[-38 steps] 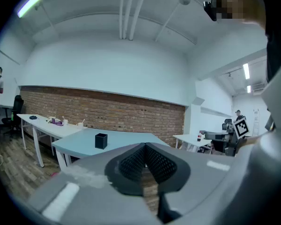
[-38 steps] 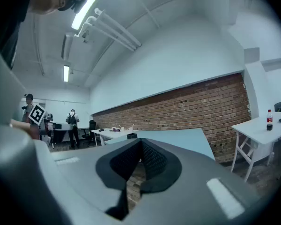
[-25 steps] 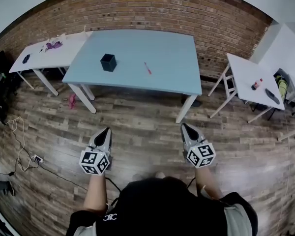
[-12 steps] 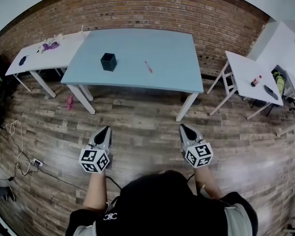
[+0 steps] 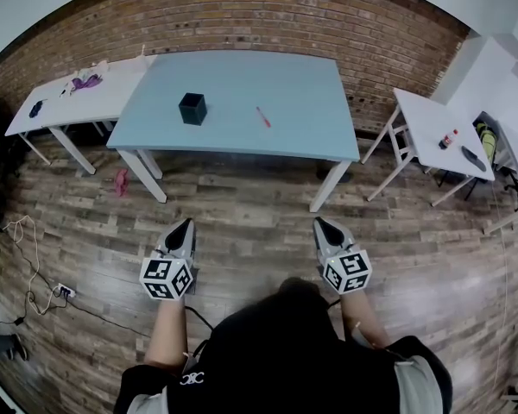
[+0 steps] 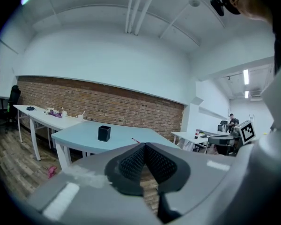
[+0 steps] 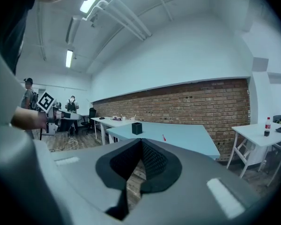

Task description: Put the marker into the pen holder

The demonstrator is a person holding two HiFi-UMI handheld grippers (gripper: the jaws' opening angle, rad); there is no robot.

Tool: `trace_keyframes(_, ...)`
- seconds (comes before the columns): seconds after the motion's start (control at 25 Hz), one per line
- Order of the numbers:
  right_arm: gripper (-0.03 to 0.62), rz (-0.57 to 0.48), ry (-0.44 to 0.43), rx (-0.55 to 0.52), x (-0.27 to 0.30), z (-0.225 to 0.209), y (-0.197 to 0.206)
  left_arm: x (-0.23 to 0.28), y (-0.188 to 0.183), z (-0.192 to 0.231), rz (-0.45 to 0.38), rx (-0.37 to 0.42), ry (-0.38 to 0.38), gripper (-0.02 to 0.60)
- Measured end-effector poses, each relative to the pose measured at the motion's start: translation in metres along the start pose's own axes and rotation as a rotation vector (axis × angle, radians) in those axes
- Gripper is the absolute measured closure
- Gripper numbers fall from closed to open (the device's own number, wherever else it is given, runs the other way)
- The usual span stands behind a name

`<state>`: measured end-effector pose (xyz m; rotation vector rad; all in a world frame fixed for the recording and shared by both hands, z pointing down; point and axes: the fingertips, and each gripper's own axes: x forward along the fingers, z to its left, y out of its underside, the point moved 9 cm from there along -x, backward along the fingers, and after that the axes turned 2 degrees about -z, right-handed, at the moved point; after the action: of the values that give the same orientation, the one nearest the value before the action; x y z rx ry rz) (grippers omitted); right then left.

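A red marker (image 5: 262, 117) lies on the light blue table (image 5: 302, 136), right of a black square pen holder (image 5: 192, 109) that stands upright. Both grippers hang over the wooden floor, well short of the table. My left gripper (image 5: 186, 223) has its jaws together with nothing between them, and my right gripper (image 5: 319, 222) is likewise shut and empty. In the left gripper view the pen holder (image 6: 104, 133) and marker (image 6: 135, 140) show beyond the closed tips (image 6: 144, 145). The right gripper view shows the holder (image 7: 136, 128) and marker (image 7: 164, 138) past its tips (image 7: 141, 140).
A white table (image 5: 65, 102) with small items stands left of the blue one, and another white table (image 5: 432, 136) with a bottle (image 5: 449, 138) at the right. A brick wall (image 5: 268, 15) runs behind. Cables (image 5: 30, 248) lie on the floor at left. People stand in the background (image 7: 30, 102).
The whole view has shifted slightly as the person moves toward the table; both grippers have edged forward and stay shut.
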<state>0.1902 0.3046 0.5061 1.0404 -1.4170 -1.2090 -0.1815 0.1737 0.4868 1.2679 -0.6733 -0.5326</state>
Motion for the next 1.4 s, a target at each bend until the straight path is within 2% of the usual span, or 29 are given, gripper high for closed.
trace_keyframes(0.36,0.586,0.007,-0.003,0.011,0.015,0.004,0.004,0.006,0.000,0.016,0.011,0.010,-0.002,0.575)
trace_keyframes(0.6,0.586,-0.039,-0.012,0.103,0.047,-0.012,0.000,0.028,-0.005,0.037,0.008,0.012,-0.027,0.575)
trace_keyframes(0.84,0.586,-0.058,-0.014,0.105,0.099,-0.042,-0.012,0.071,-0.017,0.048,0.024,0.042,-0.015,0.575)
trace_keyframes(1.16,0.586,-0.024,-0.073,0.074,0.183,-0.085,-0.025,0.145,-0.033,0.074,0.034,0.022,-0.037,0.575)
trace_keyframes(1.4,0.586,-0.017,-0.112,0.059,0.238,-0.132,-0.047,0.209,-0.056,0.074,0.032,0.025,-0.038,0.575)
